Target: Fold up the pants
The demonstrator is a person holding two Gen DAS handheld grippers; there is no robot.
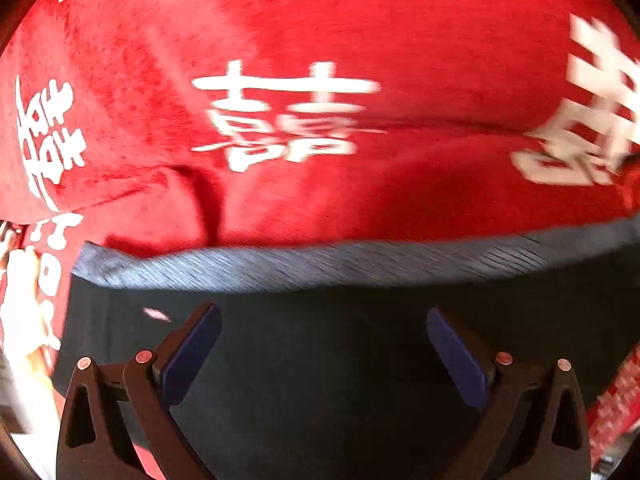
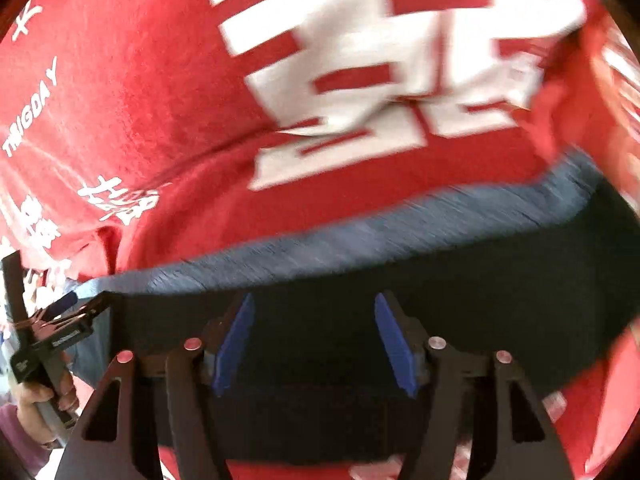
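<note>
Dark navy pants [image 1: 320, 360] lie on a red cloth, with a lighter grey-blue ribbed band [image 1: 340, 264] along their far edge. My left gripper [image 1: 323, 334] is open just above the dark fabric, empty. In the right wrist view the same pants [image 2: 500, 312] and band [image 2: 360, 236] show. My right gripper [image 2: 314, 330] is open over the fabric, holding nothing. The left gripper [image 2: 60, 320] shows at the left edge of that view, by the corner of the pants, in a hand.
A red cloth [image 1: 320, 20] with white printed characters covers the surface beyond the pants and shows in the right wrist view [image 2: 140, 60] too. It has creases near the pants' band. The frames are motion-blurred.
</note>
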